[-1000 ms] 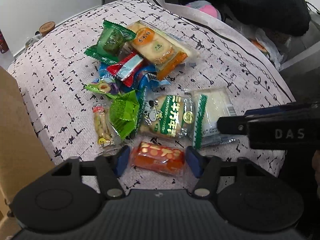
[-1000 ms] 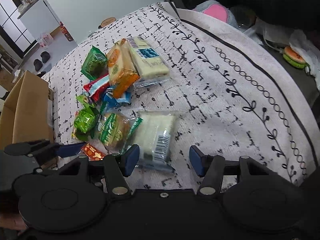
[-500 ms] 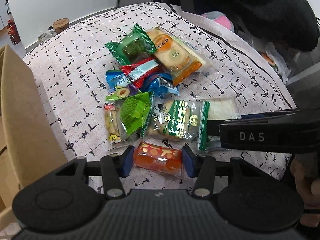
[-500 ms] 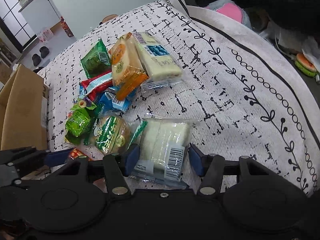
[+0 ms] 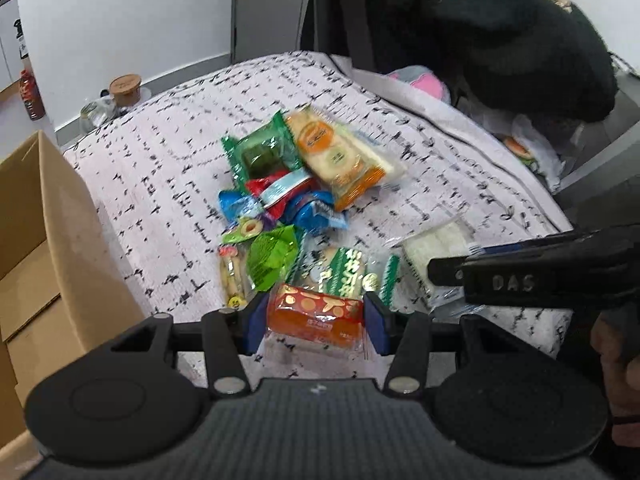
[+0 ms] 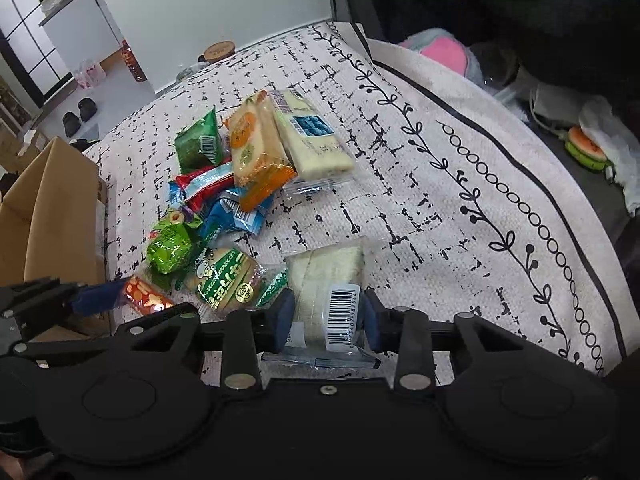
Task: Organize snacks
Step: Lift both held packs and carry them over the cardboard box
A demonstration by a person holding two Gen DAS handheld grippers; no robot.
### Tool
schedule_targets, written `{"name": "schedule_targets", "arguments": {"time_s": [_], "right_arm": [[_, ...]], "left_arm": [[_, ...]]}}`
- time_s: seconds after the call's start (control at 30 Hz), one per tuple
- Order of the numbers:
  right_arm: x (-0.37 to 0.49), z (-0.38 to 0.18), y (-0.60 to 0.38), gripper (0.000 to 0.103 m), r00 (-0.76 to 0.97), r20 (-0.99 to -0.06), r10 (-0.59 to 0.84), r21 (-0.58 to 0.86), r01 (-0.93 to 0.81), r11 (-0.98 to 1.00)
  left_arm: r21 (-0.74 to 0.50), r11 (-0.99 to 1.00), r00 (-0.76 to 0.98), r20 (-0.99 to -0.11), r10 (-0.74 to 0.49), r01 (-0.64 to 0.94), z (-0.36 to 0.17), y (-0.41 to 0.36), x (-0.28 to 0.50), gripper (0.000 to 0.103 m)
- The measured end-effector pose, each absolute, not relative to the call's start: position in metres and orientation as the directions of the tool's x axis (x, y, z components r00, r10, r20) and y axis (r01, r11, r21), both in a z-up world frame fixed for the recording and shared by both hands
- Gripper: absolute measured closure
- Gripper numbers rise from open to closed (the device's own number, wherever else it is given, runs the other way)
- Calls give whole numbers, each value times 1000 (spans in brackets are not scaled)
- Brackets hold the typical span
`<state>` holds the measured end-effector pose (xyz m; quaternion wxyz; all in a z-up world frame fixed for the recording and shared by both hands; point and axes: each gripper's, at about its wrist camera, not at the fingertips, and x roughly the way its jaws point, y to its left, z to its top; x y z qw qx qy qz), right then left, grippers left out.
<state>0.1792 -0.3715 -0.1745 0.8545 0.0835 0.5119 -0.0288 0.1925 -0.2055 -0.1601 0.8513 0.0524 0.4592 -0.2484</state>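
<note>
Barcode [image 6: 341, 317] only in right view; right gripper [image 6: 326, 320] closing on sandwich [image 6: 326, 276].

The white cloth with black marks [image 6: 460, 208] lies bare from twelve to three o'clock of the heap of shiny snack packets [image 6: 224, 184], while the tall brown cardboard box [image 5: 44, 240] blocks the nine o'clock side.

Place: a home, lived-in room.
Evidence: patterned tablecloth [image 6: 460, 152] on the bench; slippers [image 6: 80, 114] on the floor by a sliding door [image 6: 24, 36]; cardboard box [image 5: 36, 240]; plush toy [image 6: 440, 50]; dark clothing [image 5: 500, 32].
</note>
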Motion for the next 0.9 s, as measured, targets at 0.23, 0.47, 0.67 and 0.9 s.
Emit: {"name": "schedule_targets", "arguments": {"time_s": [0.23,0.47,0.67,0.9], "right_arm": [[176,-161,-373,72,519,-854,-19,83,173,981],[179,-136,-361,72,576,-817,-29,76,157,985],[180,-111,-331,72,632,-775,13,85,84,993],[184,-84,-297,73,686,-726,57,85,8,996]], "left_arm": [[-176,883,494,-773,-397,435,-148,-191,192,54],[-193,894,553,-727,-407,405,-129,-173,191,53],[-200,910,607,-690,-394,363,-112,-152,190,53],[-231,928,673,-640,-370,291,-94,-119,183,54]]}}
